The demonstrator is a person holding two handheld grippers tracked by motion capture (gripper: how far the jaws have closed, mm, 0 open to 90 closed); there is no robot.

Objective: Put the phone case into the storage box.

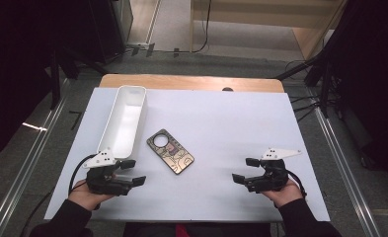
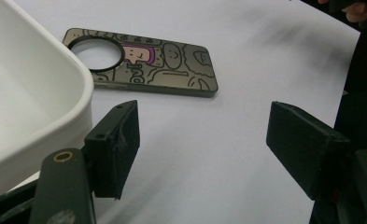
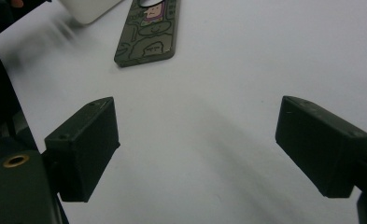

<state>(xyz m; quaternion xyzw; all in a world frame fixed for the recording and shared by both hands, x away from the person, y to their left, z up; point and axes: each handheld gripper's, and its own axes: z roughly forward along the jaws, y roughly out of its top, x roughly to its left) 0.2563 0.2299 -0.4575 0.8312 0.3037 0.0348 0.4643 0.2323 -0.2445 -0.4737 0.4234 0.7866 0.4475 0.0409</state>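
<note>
A phone case (image 1: pixel 170 151) lies flat near the middle of the desk (image 1: pixel 241 118), on its white cover, just beside the long white plastic bin (image 1: pixel 124 118) and apart from it. It looks thin, light and fairly stiff, probably slick on its printed face, so pinching it across the two long edges seems the safest hold; lying flat, it may need tipping or sliding first to get a jaw under an edge. The case is dull gold-grey with dark-outlined cartoon doodles, a purple and pink figure near one end, and a large round camera cut-out ringed in black.

The left hand-held gripper (image 1: pixel 132 173) rests near the bin's close end, jaws spread wide with nothing between them. The right hand-held gripper (image 1: pixel 247 170) sits well apart from the case, likewise gaping and empty.
</note>
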